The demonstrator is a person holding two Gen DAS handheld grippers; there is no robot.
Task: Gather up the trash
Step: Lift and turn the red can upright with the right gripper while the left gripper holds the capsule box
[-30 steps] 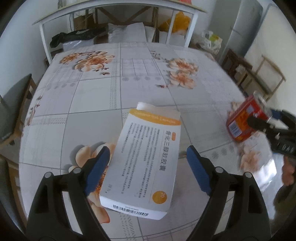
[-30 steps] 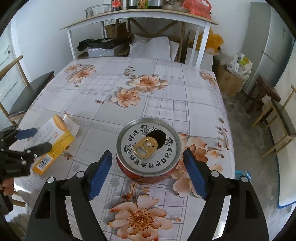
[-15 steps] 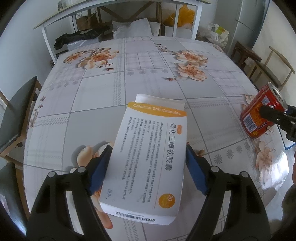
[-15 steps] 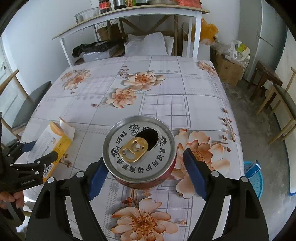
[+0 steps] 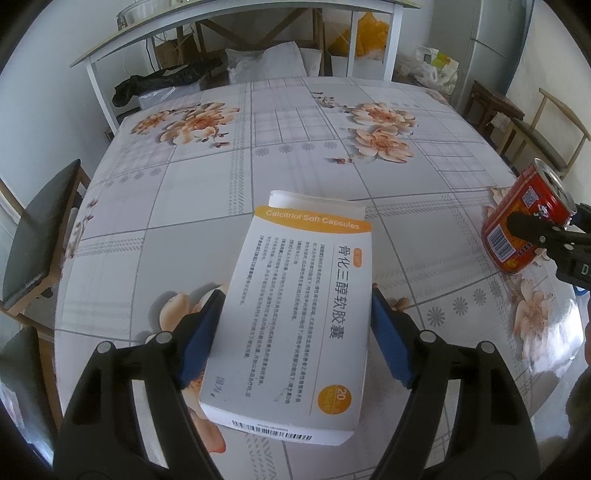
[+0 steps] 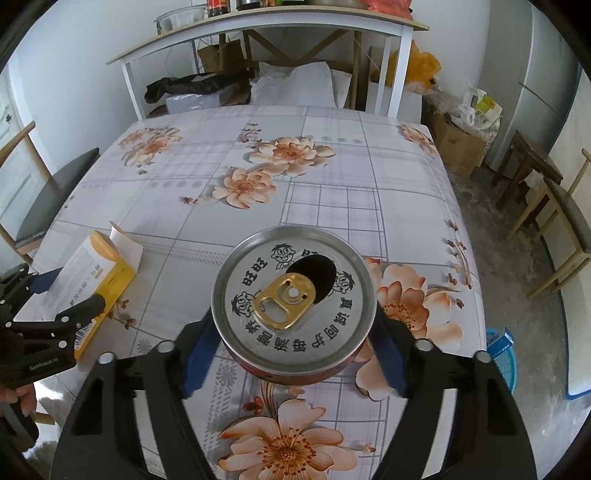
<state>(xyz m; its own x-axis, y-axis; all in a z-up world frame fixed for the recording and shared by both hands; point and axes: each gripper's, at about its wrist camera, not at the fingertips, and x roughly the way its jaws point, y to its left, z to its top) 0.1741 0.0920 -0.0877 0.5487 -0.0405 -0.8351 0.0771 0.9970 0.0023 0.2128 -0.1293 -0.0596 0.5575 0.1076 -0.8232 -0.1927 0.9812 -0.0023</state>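
Note:
A white and orange medicine box [image 5: 306,258] is held between the blue pads of my left gripper [image 5: 295,295], which press on its long sides. It is raised a little off the flowered table [image 5: 207,192]. The right wrist view shows the same box [image 6: 92,258] in the left gripper [image 6: 70,291] at the left edge. A red drink can [image 6: 295,291] with an opened silver lid stands between the pads of my right gripper [image 6: 293,317]. Its jaws are closing and the pads touch the can's sides. In the left wrist view the can [image 5: 532,195] sits at the right, in the right gripper [image 5: 546,218].
A dark-seated chair [image 5: 40,236] stands at the table's left side and wooden chairs [image 6: 565,218] at its right. A white shelf rack [image 6: 258,33] with bags under it rises past the far end. A blue basket [image 6: 500,350] sits on the floor at the right.
The left jaws closed from standing apart onto the box, which now looms larger. The right jaws narrowed onto the can, and its lid fills more of the view.

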